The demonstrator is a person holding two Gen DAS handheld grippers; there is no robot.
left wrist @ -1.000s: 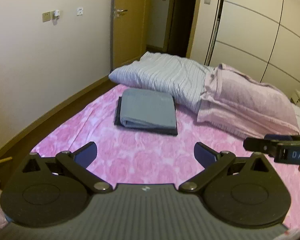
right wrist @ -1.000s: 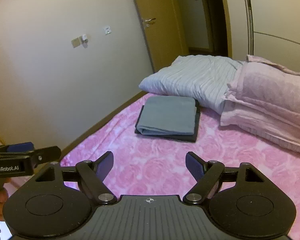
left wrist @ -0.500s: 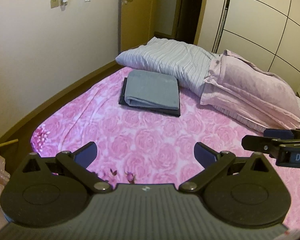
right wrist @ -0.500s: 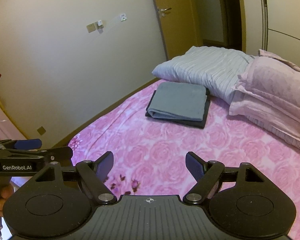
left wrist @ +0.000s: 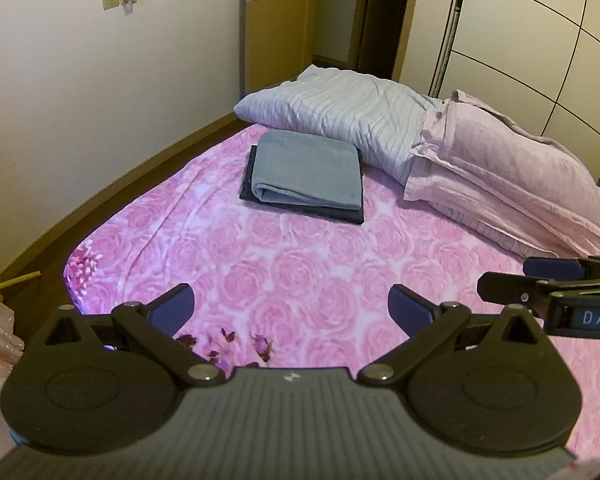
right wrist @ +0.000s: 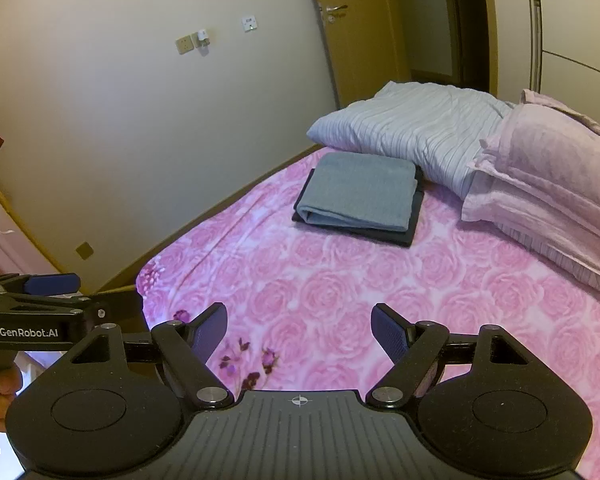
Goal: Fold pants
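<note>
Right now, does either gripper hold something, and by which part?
Nothing is held. The left gripper and right gripper have open, empty jaws, away from the folded grey pants on the bed.

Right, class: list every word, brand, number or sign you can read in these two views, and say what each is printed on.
"GenRobot.AI": side of the left gripper, seen in the right wrist view.
"DAS": side of the right gripper, seen in the left wrist view; the rest is cut off by the frame edge.
Wall plates: no legible text.
</note>
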